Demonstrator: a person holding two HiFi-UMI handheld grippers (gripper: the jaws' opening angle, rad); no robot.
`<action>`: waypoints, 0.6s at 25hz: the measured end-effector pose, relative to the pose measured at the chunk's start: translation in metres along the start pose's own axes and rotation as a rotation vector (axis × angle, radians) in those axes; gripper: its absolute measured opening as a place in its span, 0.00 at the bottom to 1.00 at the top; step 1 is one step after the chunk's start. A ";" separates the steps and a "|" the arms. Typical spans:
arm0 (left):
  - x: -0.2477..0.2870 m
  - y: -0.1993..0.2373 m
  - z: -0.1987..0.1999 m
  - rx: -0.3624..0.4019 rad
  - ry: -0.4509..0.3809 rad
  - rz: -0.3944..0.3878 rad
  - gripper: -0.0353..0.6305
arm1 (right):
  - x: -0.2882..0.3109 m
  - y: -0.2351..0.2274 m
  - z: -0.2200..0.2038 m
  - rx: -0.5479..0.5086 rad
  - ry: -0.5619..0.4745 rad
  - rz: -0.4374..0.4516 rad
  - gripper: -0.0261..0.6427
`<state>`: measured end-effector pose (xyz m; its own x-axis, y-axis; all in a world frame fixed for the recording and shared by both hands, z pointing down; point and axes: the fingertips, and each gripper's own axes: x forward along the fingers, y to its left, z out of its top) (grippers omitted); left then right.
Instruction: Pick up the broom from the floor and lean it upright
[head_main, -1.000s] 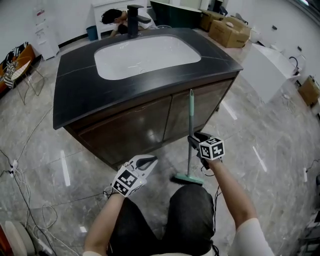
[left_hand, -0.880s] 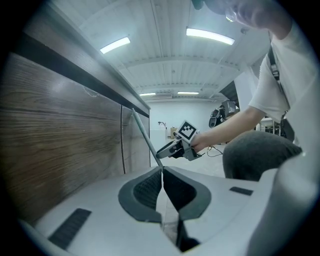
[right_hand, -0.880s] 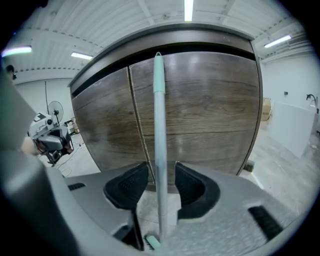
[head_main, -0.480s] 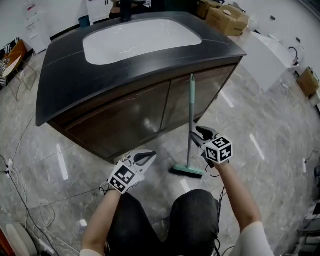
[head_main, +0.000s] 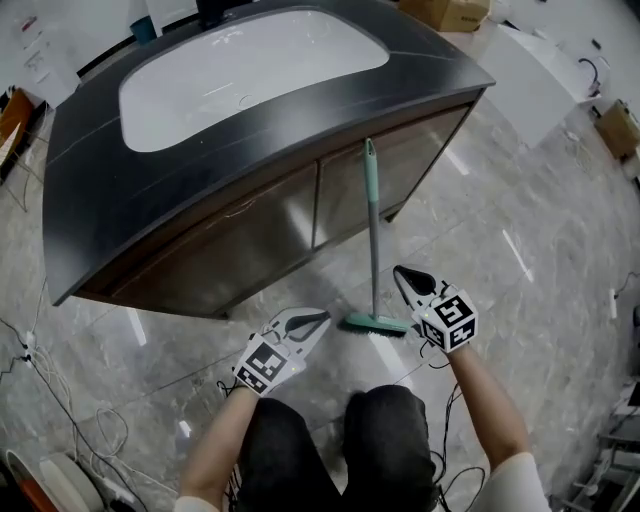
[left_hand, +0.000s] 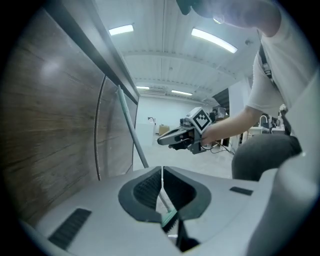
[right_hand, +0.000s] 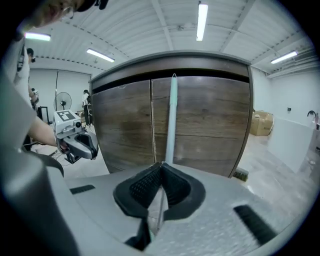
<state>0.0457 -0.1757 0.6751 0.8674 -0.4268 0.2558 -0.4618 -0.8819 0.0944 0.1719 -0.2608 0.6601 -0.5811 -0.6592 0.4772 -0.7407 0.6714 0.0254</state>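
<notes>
Broom (head_main: 373, 240) upright: handle tip on cabinet (head_main: 230, 250), head on floor, long axis near vertical. Stands between grippers. Right gripper (head_main: 402, 274) just beside handle, jaws just snapped together, empty. Left gripper (head_main: 322, 319) closed, empty.

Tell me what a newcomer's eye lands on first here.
The big dark-topped vanity with its white basin fills the top of the head view. A green broom leans upright against its wooden doors. Below, the left gripper and right gripper flank the brush head, both shut and empty, the right's jaws just closed.
</notes>
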 end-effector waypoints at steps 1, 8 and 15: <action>-0.001 -0.003 0.012 -0.007 0.002 0.000 0.07 | -0.009 0.000 0.007 0.004 0.007 -0.001 0.04; -0.046 -0.027 0.100 -0.141 0.023 0.055 0.07 | -0.074 0.031 0.060 0.086 0.098 0.040 0.04; -0.112 -0.045 0.224 -0.210 0.075 0.123 0.07 | -0.164 0.044 0.159 0.139 0.153 -0.016 0.04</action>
<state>0.0108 -0.1329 0.4264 0.7895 -0.5059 0.3477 -0.5986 -0.7598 0.2538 0.1812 -0.1768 0.4431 -0.5186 -0.6031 0.6061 -0.7950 0.6010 -0.0822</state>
